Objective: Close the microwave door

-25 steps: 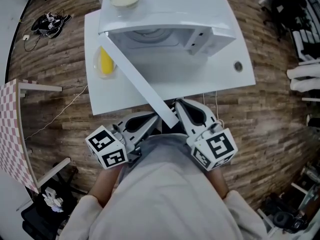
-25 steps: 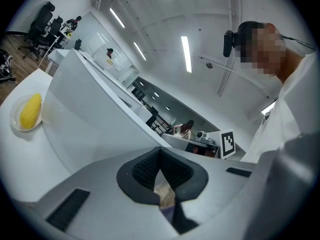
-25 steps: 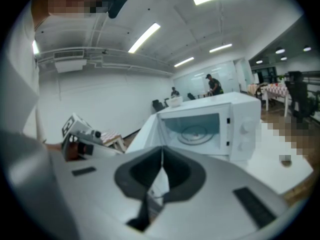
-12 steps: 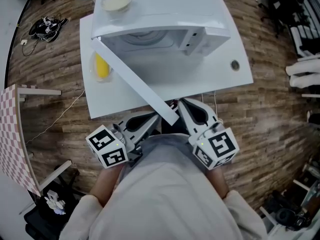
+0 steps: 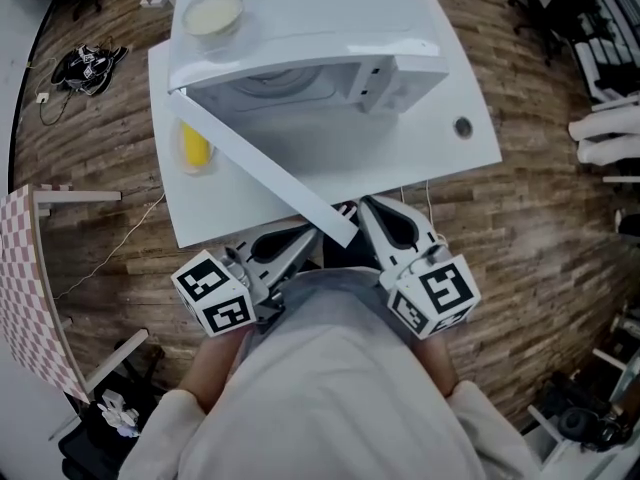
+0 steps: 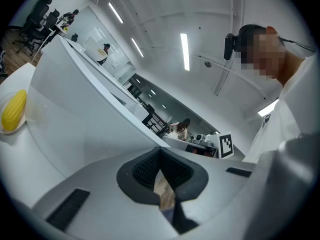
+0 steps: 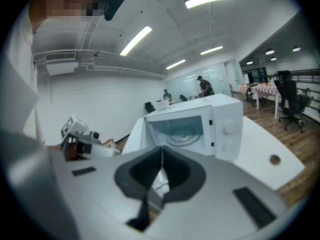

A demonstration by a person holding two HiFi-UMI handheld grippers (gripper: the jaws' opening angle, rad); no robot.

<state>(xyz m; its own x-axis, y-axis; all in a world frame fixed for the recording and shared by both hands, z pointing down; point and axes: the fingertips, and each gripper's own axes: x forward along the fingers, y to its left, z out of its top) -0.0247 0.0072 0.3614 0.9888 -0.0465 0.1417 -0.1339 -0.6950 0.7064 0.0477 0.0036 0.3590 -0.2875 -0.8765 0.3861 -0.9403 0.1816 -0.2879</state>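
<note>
White microwave (image 5: 320, 28) stands at the far side of the table (image 5: 440, 153), its door (image 5: 265, 173) hinged at the left and swung wide open toward the near edge. The door's free end lies between the left gripper (image 5: 305, 240) and the right gripper (image 5: 360, 211). Each gripper's jaws are pressed together with nothing held. Corn (image 5: 195, 146) lies left of the door.

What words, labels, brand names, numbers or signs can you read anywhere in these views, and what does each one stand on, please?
No text can be read in any view.
Marker cubes: only black-and-white square patterns, no letters or numbers.
Microwave control panel: two knobs show; any print around them is too small and blurred to read.
Microwave top and door: no brand name visible.
</note>
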